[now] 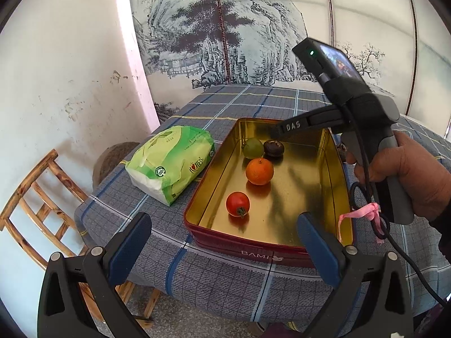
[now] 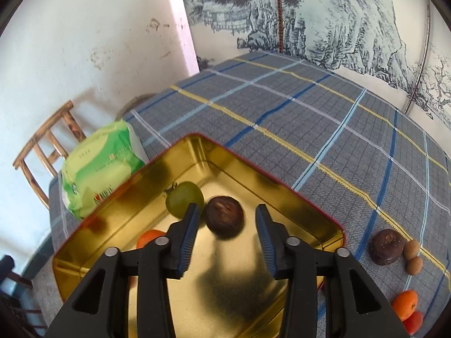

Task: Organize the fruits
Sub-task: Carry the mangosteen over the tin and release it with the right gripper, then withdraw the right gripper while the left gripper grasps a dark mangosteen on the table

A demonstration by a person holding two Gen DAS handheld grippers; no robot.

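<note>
A red tin with a gold inside [image 1: 310,186] [image 2: 282,194] sits on the plaid table. In it lie a green fruit [image 1: 252,148] [image 2: 184,198], a dark brown fruit [image 1: 274,148] [image 2: 224,216], an orange [image 1: 259,171] [image 2: 149,238] and a red tomato [image 1: 238,203]. My right gripper [image 2: 227,238] [image 1: 277,132] is open and empty, held over the tin just above the dark brown fruit. My left gripper [image 1: 225,242] is open and empty at the tin's near end.
A green tissue pack [image 1: 172,160] [image 2: 98,169] lies left of the tin. Right of the tin on the cloth lie a dark brown fruit [image 2: 387,246], two small tan fruits [image 2: 413,256], an orange [image 2: 404,304] and a red fruit [image 2: 414,321]. A wooden chair [image 1: 36,205] stands at the left.
</note>
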